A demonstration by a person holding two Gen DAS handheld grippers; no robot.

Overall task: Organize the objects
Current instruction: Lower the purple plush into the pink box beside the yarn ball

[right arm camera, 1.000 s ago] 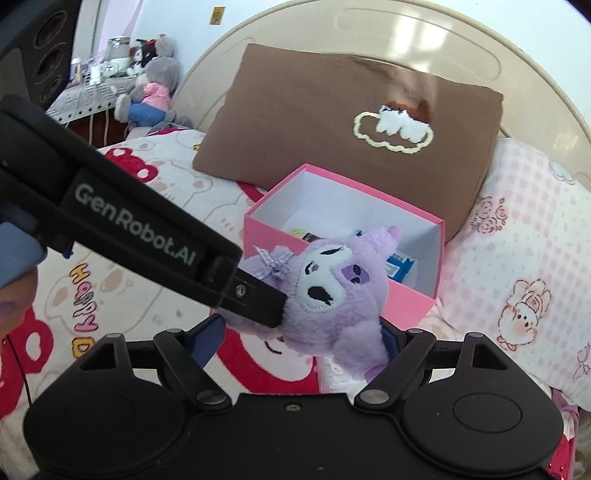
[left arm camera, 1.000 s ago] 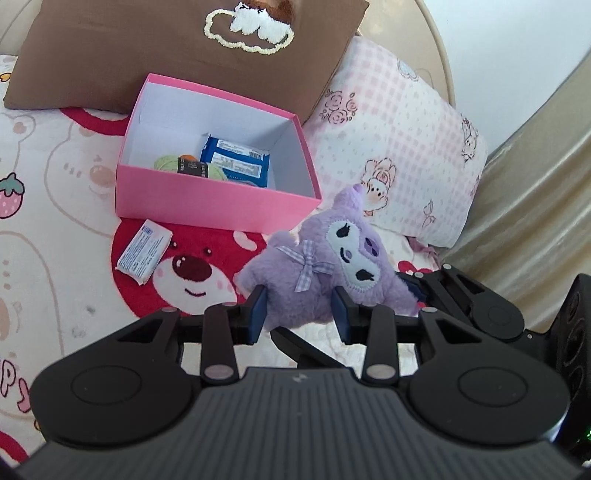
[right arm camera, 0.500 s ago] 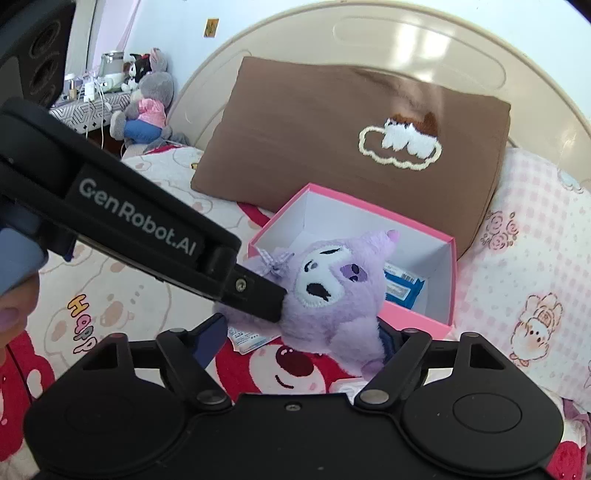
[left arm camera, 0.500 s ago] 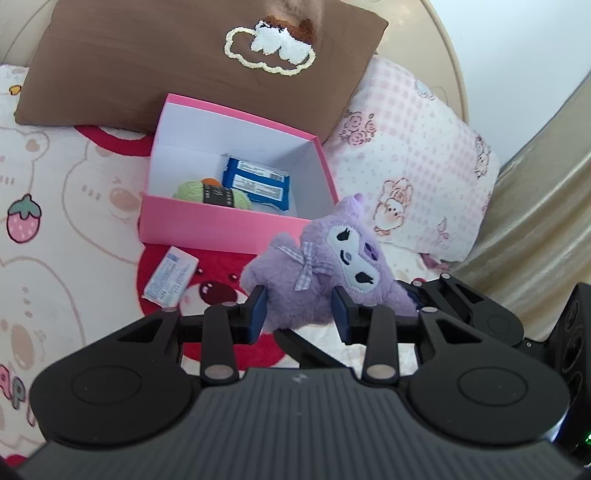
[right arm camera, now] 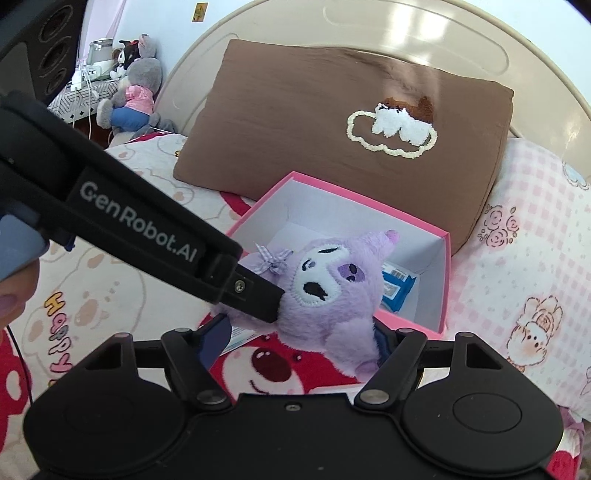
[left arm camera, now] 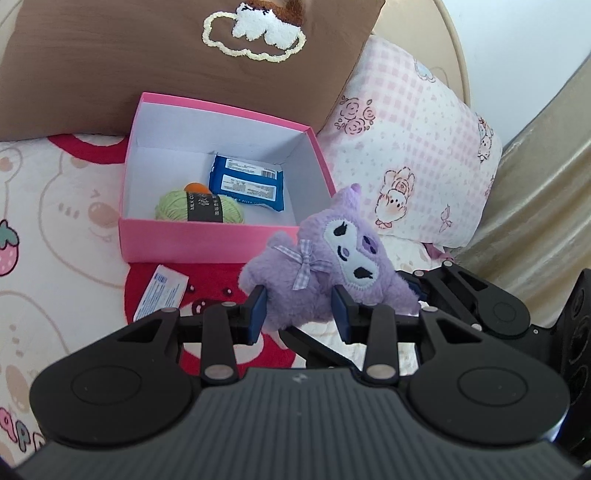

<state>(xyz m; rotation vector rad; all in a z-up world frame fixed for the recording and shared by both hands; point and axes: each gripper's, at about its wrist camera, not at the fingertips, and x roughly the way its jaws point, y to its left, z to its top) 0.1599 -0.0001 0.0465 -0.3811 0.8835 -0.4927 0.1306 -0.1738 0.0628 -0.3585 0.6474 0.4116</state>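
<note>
The left tongs (left arm camera: 299,314) pointed downward toward the bed, their blue pads (left arm camera: 256,310) clamped on the lower body of a purple plush toy (left arm camera: 325,266), which hung off the bed just in front of the near right corner of the pink box (left arm camera: 207,243). The right tongs (right arm camera: 295,332) came in from the plush's other side at a like downward slant; their jaws stood apart around the toy's underside, the left blue pad (right arm camera: 216,338) clear of the fur, while the far pad was hidden behind the plush, so contact there could not be told. In the right wrist view, the left tool's black arm crossed from the upper left and ended against the plush's cheek, and part of the person's hand (right arm camera: 14,284) showed at the left edge.

Inside the pink box lay a blue snack packet (left arm camera: 247,186), a green yarn ball (left arm camera: 201,208) with a dark band, and something orange behind the yarn. A small white and blue sachet (left arm camera: 160,291) lay on the bed just in front of the box. A brown pillow (left arm camera: 147,59) with a stitched cloud leaned behind the box, and a pink checked pillow (left arm camera: 413,162) lay to the box's right.

The bedsheet (left arm camera: 55,229) bore bears and strawberries. A cream headboard (right arm camera: 369,29) curved behind the brown pillow, and far left of the box a side table carried plush toys (right arm camera: 133,85).
</note>
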